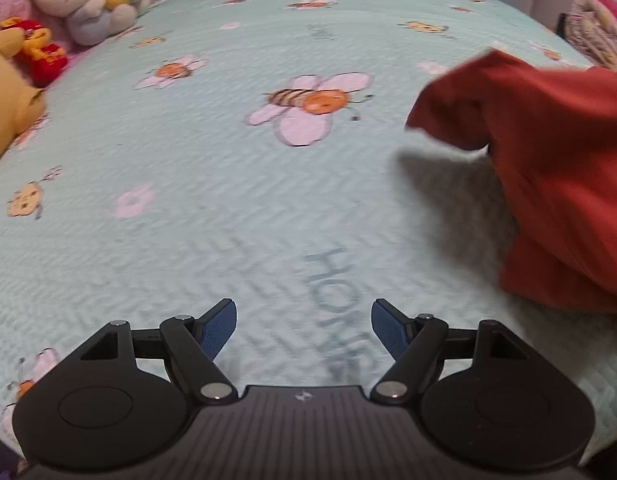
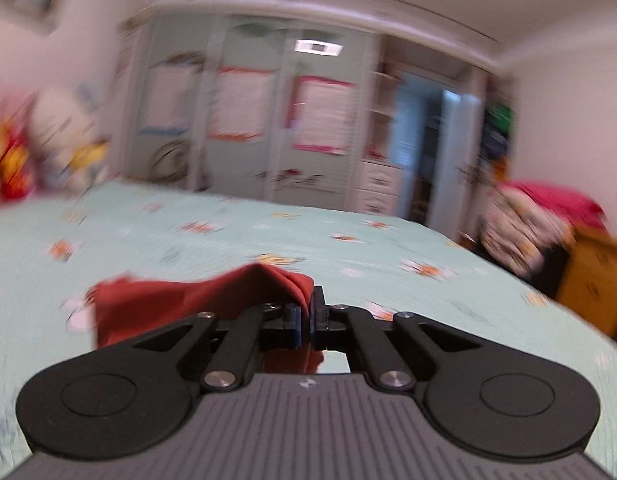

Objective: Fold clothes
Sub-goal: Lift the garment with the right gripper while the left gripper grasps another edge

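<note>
While my right gripper (image 2: 306,322) is clamped on a bunched edge of the red cloth (image 2: 180,304), item one is that cloth: pinched between the pads, lifted, trailing down and to the left over the bed (image 2: 268,236). From the left wrist view it hangs at the right, its lower part near or on the quilt; I cannot tell which.

Item two, my left gripper (image 1: 304,330): jaws wide apart, nothing between them, held over bare quilt, well apart from the cloth.

Item three, bystanders: plush toys (image 1: 84,0) at the far left corner, a heap of laundry (image 2: 520,224) off the far right edge. Neither is in the way.

Handling note, as I judge it: the step is picking the cloth up to spread it. To do it well I would keep the right grip firm, bring the left jaws to a second free edge or corner rather than the bunched middle, then draw the two apart so the cloth lies flat before any fold. The right view is blurred, so a slower hand would help.
</note>
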### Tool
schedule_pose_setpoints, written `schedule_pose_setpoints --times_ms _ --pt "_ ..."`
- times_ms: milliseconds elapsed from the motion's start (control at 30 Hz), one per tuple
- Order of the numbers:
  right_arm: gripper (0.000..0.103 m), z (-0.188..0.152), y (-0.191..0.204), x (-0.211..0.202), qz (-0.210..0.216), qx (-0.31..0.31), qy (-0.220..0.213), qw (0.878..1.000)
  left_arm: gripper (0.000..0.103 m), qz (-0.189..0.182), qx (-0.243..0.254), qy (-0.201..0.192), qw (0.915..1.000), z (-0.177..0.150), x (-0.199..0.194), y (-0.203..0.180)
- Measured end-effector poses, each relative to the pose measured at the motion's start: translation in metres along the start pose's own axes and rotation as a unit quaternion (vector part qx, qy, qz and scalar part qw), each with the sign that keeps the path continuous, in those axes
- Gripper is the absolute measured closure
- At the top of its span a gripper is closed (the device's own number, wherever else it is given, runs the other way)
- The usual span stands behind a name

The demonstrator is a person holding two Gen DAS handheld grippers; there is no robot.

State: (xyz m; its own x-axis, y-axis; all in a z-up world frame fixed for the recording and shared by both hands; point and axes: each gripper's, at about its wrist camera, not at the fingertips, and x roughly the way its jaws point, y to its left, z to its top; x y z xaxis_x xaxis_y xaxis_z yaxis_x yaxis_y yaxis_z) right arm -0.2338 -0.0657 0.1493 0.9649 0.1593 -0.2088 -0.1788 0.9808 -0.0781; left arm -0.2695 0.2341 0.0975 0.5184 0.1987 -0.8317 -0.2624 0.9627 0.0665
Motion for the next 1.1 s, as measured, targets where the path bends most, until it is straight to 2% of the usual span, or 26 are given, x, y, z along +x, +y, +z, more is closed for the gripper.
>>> schedule_pose_setpoints --times_ms 67,133,233,267,333,400,467,500,533,567,600,700,833,867,933,967,1033,1067,1100 --pt "0.101 -0.01 -0.028 -0.003 -0.031 0.02 0.012 0.999 0.025 -0.025 0.01 -0.001 0.9996 0.0 0.001 -0.011" --pt "0.101 -0.027 -0.048 0.005 -0.058 0.028 0.047 0.997 0.025 -0.052 0.029 -0.001 0.9982 0.0 0.004 -0.026" --pt "0.101 -0.05 -0.067 0.016 -0.059 0.051 0.093 0.993 0.025 -0.107 0.055 -0.009 0.9927 0.003 0.005 -0.051" --pt "0.101 -0.056 -0.071 0.017 -0.055 0.058 0.102 0.991 0.025 -0.136 0.058 -0.013 0.9889 0.004 0.003 -0.058" --pt "0.1 -0.065 -0.07 0.019 -0.052 0.059 0.107 0.991 0.025 -0.213 0.044 -0.012 0.9759 0.009 0.002 -0.066" --pt "0.1 -0.069 -0.069 0.021 -0.049 0.061 0.106 0.991 0.025 -0.306 -0.006 0.01 0.9518 0.014 0.007 -0.065" --pt "0.1 -0.074 -0.072 0.022 -0.047 0.067 0.109 0.991 0.025 -0.381 -0.083 0.034 0.9201 0.016 0.018 -0.056" --pt "0.1 -0.076 -0.071 0.024 -0.046 0.07 0.112 0.99 0.025 -0.414 -0.125 0.045 0.9005 0.016 0.025 -0.05" --pt "0.1 -0.078 -0.069 0.024 -0.046 0.071 0.116 0.99 0.025 -0.433 -0.163 0.051 0.885 0.015 0.03 -0.045" --pt "0.1 -0.082 -0.068 0.023 -0.044 0.071 0.121 0.989 0.024 -0.441 -0.189 0.053 0.8758 0.015 0.032 -0.041" --pt "0.1 -0.085 -0.068 0.022 -0.043 0.072 0.125 0.989 0.023 -0.44 -0.206 0.048 0.873 0.015 0.034 -0.037" --pt "0.1 -0.093 -0.068 0.017 -0.04 0.074 0.138 0.987 0.016 -0.426 -0.217 0.026 0.878 0.02 0.034 -0.031" --pt "0.099 -0.099 -0.065 0.017 -0.038 0.08 0.146 0.985 0.015 -0.424 -0.234 0.023 0.8748 0.024 0.039 -0.043" --pt "0.099 -0.1 -0.064 0.016 -0.038 0.08 0.147 0.985 0.015 -0.417 -0.234 0.019 0.8782 0.028 0.043 -0.046" --pt "0.099 -0.102 -0.063 0.016 -0.04 0.077 0.148 0.985 0.016 -0.391 -0.23 0.016 0.8909 0.037 0.052 -0.056" --pt "0.099 -0.101 -0.062 0.015 -0.041 0.071 0.148 0.986 0.019 -0.38 -0.228 0.016 0.8962 0.042 0.056 -0.059" --pt "0.099 -0.099 -0.059 0.014 -0.044 0.059 0.148 0.986 0.049 -0.366 -0.219 0.015 0.9043 0.05 0.064 -0.066" --pt "0.099 -0.097 -0.058 0.012 -0.046 0.052 0.147 0.987 0.084 -0.364 -0.21 0.019 0.9072 0.054 0.065 -0.069" --pt "0.099 -0.095 -0.057 0.009 -0.047 0.047 0.145 0.987 0.098 -0.367 -0.202 0.024 0.9078 0.057 0.065 -0.071"
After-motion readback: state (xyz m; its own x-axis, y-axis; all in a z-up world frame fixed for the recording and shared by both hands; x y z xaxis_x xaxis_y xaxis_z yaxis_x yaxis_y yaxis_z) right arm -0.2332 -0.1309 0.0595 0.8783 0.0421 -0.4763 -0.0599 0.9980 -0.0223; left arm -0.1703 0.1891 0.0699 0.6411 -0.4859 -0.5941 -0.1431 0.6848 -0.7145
